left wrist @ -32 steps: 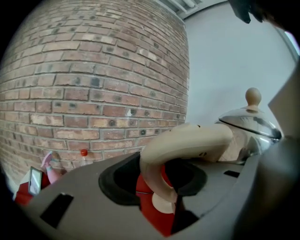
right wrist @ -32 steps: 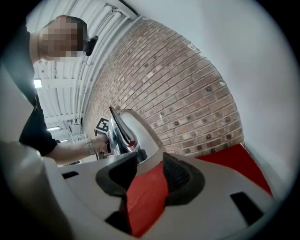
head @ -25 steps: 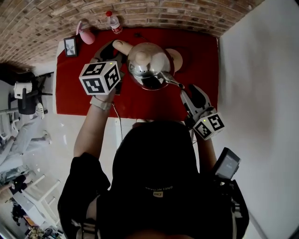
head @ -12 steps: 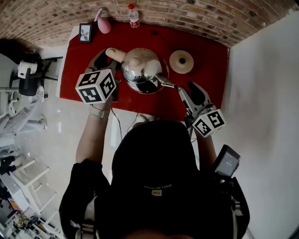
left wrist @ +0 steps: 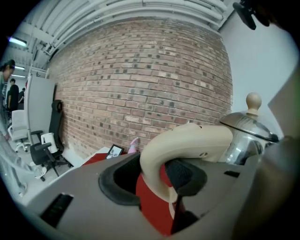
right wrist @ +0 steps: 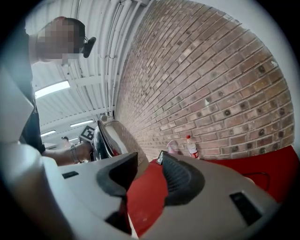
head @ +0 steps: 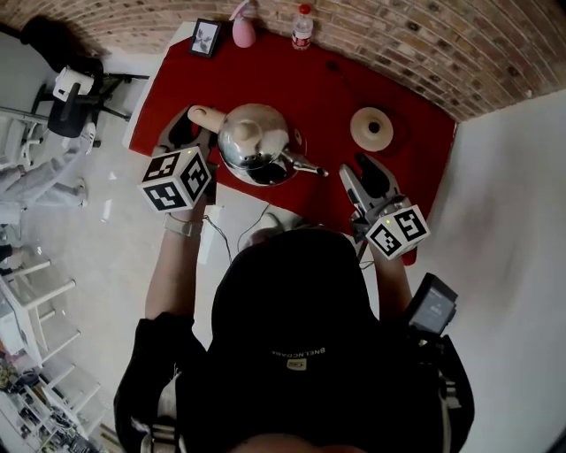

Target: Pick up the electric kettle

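Cream handle [left wrist: 187, 140] of the electric kettle [head: 253, 143] is sitting pinched in our left gripper [left wrist: 152, 182], so we are aiming for a level wrist, while fingers of the right gripper [right wrist: 147, 180] are gaping empty.

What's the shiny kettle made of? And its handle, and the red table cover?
The kettle body looks like polished metal, probably steel: it mirrors the room. The handle is smooth matte cream, likely plastic. The red table cover seems cloth, flat and unshiny.

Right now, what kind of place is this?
Likely a workshop or studio, not a kitchen: a red-covered table by a bare brick wall, black office chairs, exposed white ceiling pipes.
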`<control>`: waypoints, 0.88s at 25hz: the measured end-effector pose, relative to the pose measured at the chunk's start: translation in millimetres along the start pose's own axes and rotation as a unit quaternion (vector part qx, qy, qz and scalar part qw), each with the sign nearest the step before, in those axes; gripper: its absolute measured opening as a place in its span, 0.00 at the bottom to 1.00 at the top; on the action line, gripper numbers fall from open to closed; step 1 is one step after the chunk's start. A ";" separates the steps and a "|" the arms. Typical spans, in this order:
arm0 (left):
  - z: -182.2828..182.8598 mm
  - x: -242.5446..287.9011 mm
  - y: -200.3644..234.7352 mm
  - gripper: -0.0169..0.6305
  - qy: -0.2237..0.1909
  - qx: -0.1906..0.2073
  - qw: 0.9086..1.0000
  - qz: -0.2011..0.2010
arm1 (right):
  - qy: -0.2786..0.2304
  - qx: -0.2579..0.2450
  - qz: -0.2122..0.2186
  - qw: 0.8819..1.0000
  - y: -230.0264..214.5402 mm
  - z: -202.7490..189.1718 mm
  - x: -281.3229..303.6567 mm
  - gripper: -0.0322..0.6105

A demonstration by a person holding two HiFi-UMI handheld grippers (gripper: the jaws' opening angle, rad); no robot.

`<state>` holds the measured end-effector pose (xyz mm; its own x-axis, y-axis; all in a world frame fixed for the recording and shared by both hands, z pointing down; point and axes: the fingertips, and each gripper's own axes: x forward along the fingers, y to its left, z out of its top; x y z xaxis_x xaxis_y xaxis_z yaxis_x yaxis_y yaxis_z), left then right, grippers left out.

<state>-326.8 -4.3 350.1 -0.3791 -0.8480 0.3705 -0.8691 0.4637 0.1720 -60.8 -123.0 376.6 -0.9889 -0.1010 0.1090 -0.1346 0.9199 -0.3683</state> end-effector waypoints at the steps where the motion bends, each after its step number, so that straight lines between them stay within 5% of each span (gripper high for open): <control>1: -2.0 -7.9 10.1 0.28 0.000 -0.005 1.000 0.011 | 0.004 -0.001 0.008 1.000 3.9 0.2 5.6 0.31; 22: -30.2 -149.7 143.0 0.28 -0.031 -0.083 0.977 0.195 | 0.065 -0.026 0.175 0.982 98.6 -6.9 112.2 0.28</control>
<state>-384.6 196.7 346.8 -0.6938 -0.6103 0.3823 -0.5939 0.7851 0.1756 -184.5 -41.0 358.9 -0.9570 0.2716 0.1014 0.2198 0.9078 -0.3572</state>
